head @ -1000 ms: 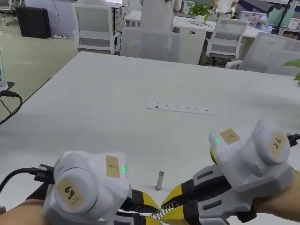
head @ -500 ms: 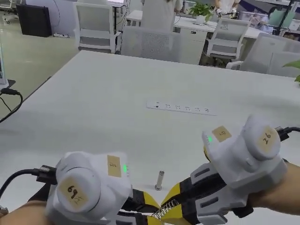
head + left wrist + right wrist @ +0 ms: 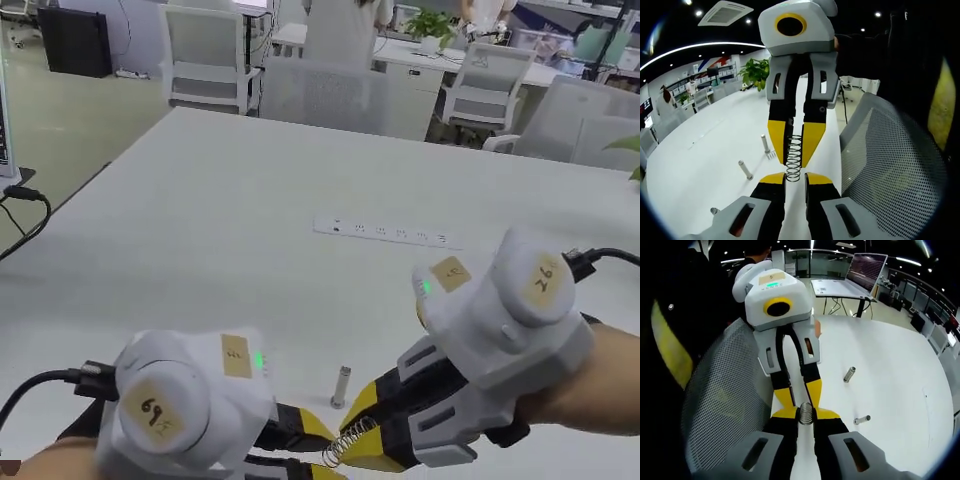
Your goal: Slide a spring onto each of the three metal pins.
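The left gripper (image 3: 794, 178) has a white shell and black jaws with yellow tips. The right gripper (image 3: 795, 152), upper centre in the left gripper view, has the same white, black and yellow. In the head view each shell carries tan stickers (image 3: 150, 408) with dark handwritten numbers, and a small green light. The spring (image 3: 794, 157) is a bright silver coil and the pin (image 3: 341, 385) is dull grey metal. The table (image 3: 250, 220) is plain white. The power strip (image 3: 385, 231) is white with dark dots. At lower left a cable (image 3: 40, 385) is black. The floor (image 3: 60, 130), upper left, is pale green-beige. The chair (image 3: 890, 165) is white mesh dotted with fine dark holes. The plant (image 3: 756, 72) is green.
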